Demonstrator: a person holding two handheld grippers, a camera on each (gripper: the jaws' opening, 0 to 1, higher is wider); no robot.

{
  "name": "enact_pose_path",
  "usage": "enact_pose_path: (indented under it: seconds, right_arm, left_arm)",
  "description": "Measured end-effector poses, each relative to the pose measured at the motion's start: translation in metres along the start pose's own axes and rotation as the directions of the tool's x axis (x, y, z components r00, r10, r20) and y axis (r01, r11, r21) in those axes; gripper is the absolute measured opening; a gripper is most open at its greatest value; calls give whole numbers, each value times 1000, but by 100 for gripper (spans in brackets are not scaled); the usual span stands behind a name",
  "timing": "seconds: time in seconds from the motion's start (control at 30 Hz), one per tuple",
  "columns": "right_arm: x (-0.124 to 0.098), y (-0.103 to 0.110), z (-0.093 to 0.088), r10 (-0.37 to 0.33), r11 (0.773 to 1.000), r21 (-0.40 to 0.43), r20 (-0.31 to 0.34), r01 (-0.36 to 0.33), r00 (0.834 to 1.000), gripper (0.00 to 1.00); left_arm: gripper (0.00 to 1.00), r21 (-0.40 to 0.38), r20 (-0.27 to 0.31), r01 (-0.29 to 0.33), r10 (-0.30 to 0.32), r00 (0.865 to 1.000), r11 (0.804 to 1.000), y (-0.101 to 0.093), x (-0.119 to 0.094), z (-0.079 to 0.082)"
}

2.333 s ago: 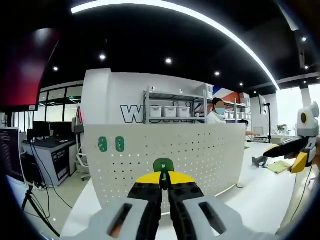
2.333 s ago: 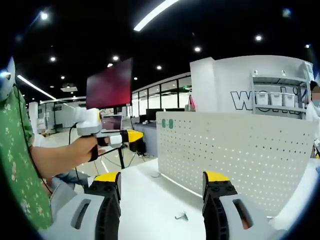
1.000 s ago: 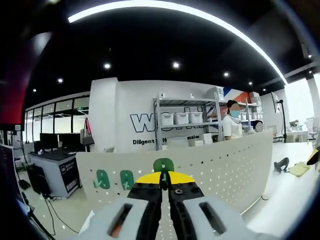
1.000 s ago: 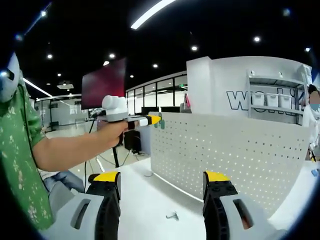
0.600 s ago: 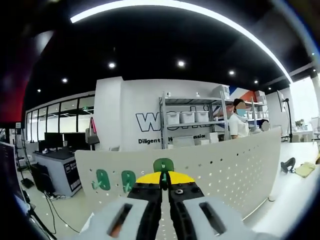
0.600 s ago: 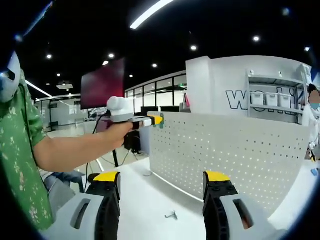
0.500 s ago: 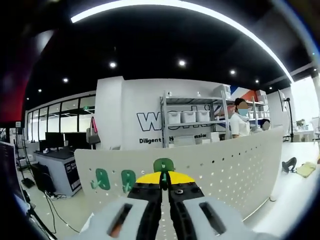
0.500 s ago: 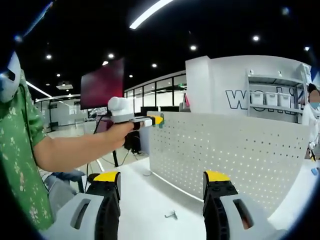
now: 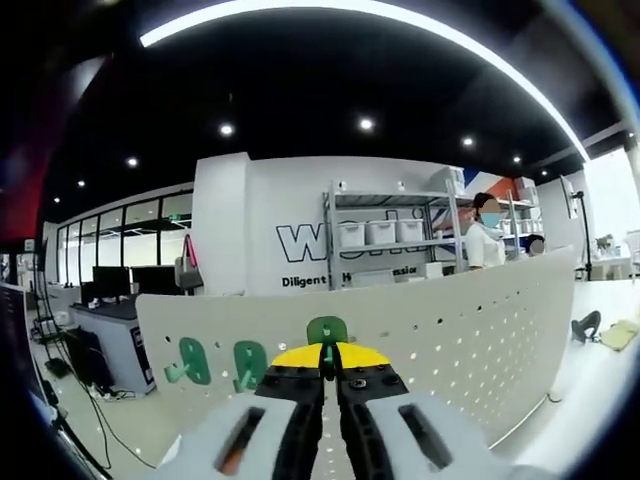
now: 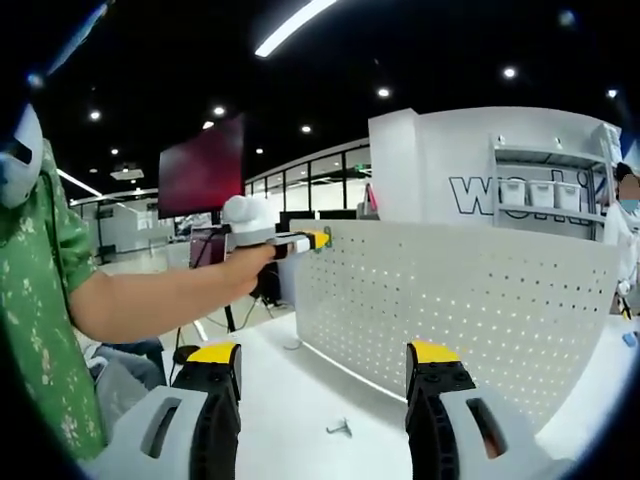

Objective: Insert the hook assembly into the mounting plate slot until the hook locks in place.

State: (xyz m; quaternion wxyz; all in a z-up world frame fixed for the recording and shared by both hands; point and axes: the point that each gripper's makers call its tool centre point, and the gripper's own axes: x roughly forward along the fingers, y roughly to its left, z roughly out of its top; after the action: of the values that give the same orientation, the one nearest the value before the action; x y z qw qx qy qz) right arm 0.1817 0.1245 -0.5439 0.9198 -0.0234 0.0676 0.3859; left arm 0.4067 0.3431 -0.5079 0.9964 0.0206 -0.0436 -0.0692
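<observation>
Green hook [image 9: 326, 332]: just the rounded top shows above the left gripper [image 9: 328, 366] tips, the rest is buried between the closed jaws. Whether it touches the white pegboard [image 9: 450, 350] can't be told (board's lower edge is cut off behind the gripper). Small metal part [image 10: 338, 428] on the table [image 10: 290, 400] is too small to identify.

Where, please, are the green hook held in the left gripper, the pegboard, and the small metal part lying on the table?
green hook [image 9: 326, 331], left gripper view, its rounded top.
pegboard [image 10: 450, 290], right gripper view, its perforated face.
small metal part [image 10: 338, 429], right gripper view, its middle.
</observation>
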Motion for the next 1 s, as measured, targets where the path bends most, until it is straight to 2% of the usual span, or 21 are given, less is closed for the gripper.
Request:
enact_pose_path:
  seconds: [0.4,1.0]
  right_arm:
    - [7,2,-1,12,1000,3,-5,-12,1000,68]
    - [6,1,-3,10,1000,5,-9,-9,1000,68]
  left_arm:
    - [3,10,1,-3,3,1000,1000,2,3,-2]
    - [3,28,1,-1,1,1000,1000,3,9,-2]
